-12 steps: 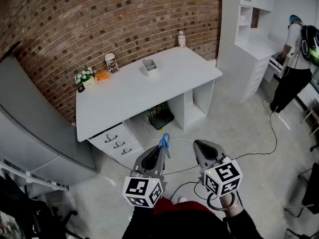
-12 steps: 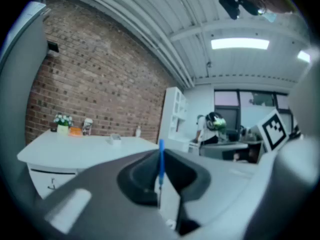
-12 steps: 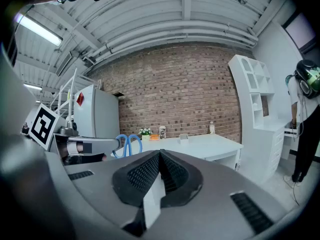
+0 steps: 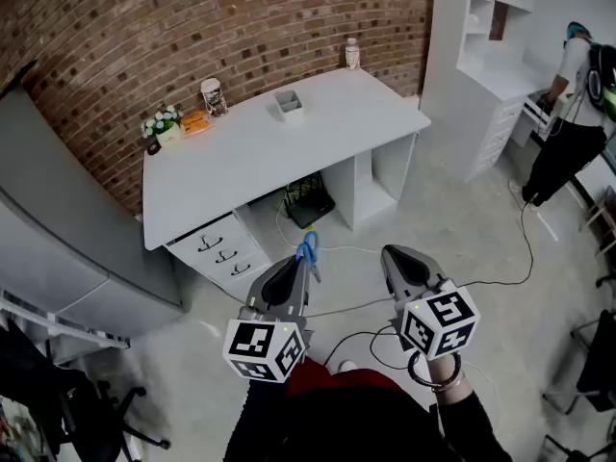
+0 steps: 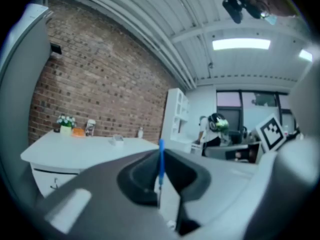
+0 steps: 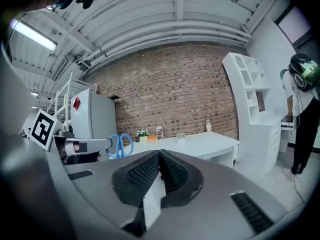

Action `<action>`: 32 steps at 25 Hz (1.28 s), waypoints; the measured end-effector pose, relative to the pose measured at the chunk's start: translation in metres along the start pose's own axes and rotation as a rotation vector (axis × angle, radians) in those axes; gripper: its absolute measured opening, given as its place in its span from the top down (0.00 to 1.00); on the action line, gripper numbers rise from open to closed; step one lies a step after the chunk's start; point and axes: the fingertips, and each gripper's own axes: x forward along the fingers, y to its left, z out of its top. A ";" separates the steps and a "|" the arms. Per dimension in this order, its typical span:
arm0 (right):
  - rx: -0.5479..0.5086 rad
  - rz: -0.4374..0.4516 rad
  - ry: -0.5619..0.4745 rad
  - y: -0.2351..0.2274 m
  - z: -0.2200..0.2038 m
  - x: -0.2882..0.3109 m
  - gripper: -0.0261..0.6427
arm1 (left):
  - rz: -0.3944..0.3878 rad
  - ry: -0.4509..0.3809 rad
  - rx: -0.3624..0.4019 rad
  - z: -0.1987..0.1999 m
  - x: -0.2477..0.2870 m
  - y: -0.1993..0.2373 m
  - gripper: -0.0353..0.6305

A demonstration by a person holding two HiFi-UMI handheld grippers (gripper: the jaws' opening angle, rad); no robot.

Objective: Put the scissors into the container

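Observation:
Blue-handled scissors (image 4: 307,248) are clamped in my left gripper (image 4: 299,267), handles pointing forward past the jaw tips. In the left gripper view the scissors (image 5: 161,160) stand edge-on as a thin blue line between the shut pads. The right gripper view shows their blue loops (image 6: 119,145) off to the left. My right gripper (image 4: 397,256) is beside the left one, shut with nothing in it (image 6: 160,156). Both are held over the floor in front of the white desk (image 4: 250,162). The small grey container (image 4: 288,104) stands on the desk's far middle, well ahead of both grippers.
Flowers (image 4: 160,123), an orange item (image 4: 195,121), a patterned cup (image 4: 212,95) and a bottle (image 4: 352,53) line the desk's back by the brick wall. Drawers (image 4: 219,248) sit under its left end. Cables (image 4: 481,282) cross the floor. A person (image 4: 570,114) stands at the white shelving, far right.
The desk and both grippers sit slightly higher in the head view, as the view shifted. The left gripper's hold on the scissors is unchanged.

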 end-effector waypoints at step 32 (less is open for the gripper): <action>0.010 -0.050 0.071 -0.057 0.018 0.196 0.95 | -0.026 0.066 -0.056 -0.001 0.145 0.149 0.91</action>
